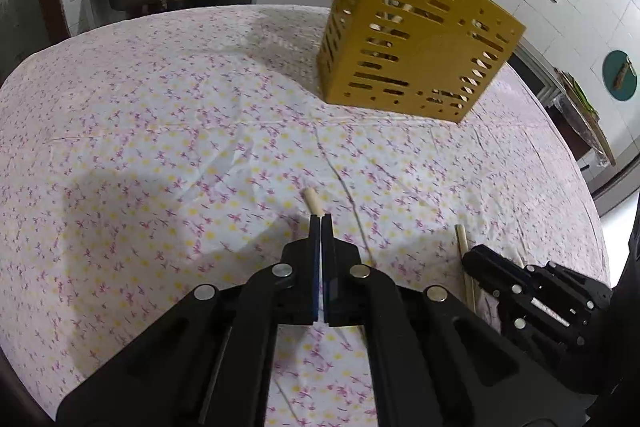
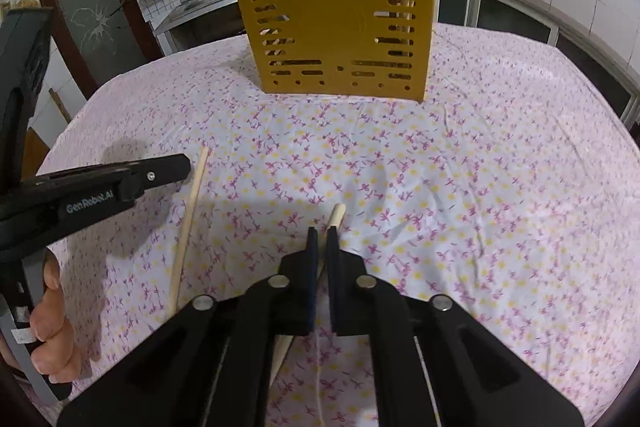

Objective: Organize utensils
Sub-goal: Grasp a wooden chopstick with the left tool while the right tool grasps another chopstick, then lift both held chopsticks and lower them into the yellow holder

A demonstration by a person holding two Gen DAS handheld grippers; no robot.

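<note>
both wrist views low over table, sharing yellow holder ahead.

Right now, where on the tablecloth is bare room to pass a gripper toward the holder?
The broad cloth between the right gripper and the yellow holder is bare, as is the right side. The left side is crowded: the left gripper and its chopstick sit there. The right gripper has a chopstick between its fingers.
</note>
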